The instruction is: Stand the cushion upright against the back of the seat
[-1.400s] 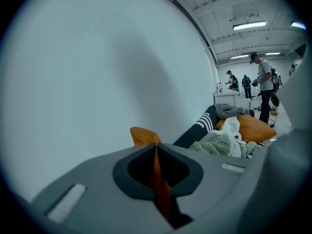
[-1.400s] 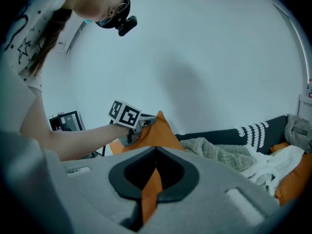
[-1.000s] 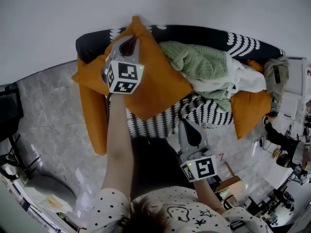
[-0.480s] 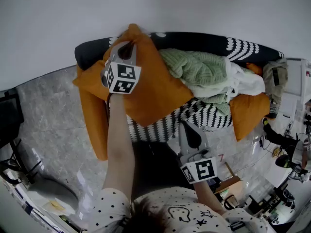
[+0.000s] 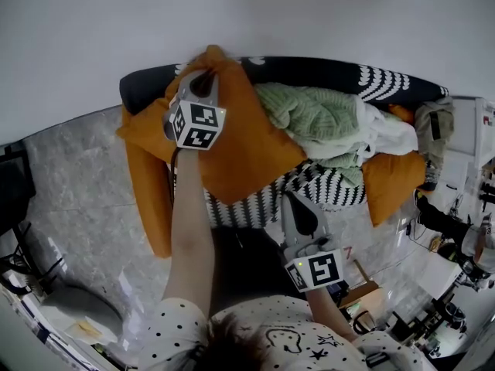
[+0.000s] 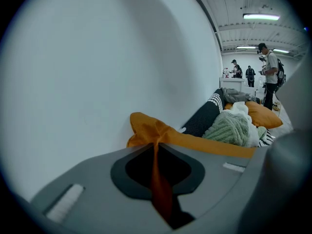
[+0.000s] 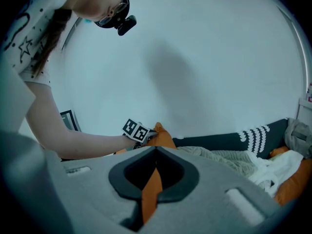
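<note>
White wall (image 5: 247,14) backs the sofa (image 5: 309,68); the cushion (image 5: 247,141) leans on the sofa's back, top corner pinched in my left claw (image 5: 207,72), jaws opening (right claw (image 5: 298,199), shut and empty, hangs before the sofa).

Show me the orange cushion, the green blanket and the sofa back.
orange cushion (image 5: 251,141), head view, middle of its face.
green blanket (image 5: 313,108), head view, top of the heap.
sofa back (image 5: 309,68), head view, bare dark top edge.

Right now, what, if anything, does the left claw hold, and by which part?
The orange cushion, by its top corner; fabric sits between the opening jaws.
</note>
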The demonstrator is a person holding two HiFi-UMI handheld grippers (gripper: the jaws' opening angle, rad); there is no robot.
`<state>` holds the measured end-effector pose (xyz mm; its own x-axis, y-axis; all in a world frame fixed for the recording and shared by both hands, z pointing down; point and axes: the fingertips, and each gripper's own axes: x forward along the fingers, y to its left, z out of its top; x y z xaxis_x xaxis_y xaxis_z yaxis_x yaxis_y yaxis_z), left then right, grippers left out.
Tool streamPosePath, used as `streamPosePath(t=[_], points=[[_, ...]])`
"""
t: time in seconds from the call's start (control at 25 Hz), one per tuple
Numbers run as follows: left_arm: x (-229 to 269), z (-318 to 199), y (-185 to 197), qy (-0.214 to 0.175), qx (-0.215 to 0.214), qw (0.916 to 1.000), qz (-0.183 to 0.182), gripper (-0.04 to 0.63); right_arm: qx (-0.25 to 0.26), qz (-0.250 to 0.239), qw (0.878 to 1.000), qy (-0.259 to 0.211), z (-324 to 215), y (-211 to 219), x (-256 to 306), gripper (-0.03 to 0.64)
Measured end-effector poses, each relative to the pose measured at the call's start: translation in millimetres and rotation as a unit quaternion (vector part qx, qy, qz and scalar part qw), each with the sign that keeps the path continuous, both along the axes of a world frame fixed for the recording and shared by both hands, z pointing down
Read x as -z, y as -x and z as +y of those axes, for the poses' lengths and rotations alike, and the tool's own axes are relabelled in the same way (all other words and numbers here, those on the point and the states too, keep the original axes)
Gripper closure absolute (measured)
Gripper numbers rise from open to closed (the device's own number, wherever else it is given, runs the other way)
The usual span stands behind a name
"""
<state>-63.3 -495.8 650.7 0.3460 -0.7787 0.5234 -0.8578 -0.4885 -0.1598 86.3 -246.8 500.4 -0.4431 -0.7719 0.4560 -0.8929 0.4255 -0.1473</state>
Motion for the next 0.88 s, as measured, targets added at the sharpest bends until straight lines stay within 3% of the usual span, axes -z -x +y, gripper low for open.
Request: streamPosePath(t=[0.68,0.88], points=[[-4.8,1.2,-3.4,0.037,-0.017,0.9991,-0.010,0.557,0.007,-0.002,0.999,-0.045,10.0,-1.2,47.3,0.618],[29.7,10.5,4.2,0.003,0.004,0.9995,0.032,0.461,0.001,-0.001,0.998,-0.059,14.4,-9.2,62.1,0.618]])
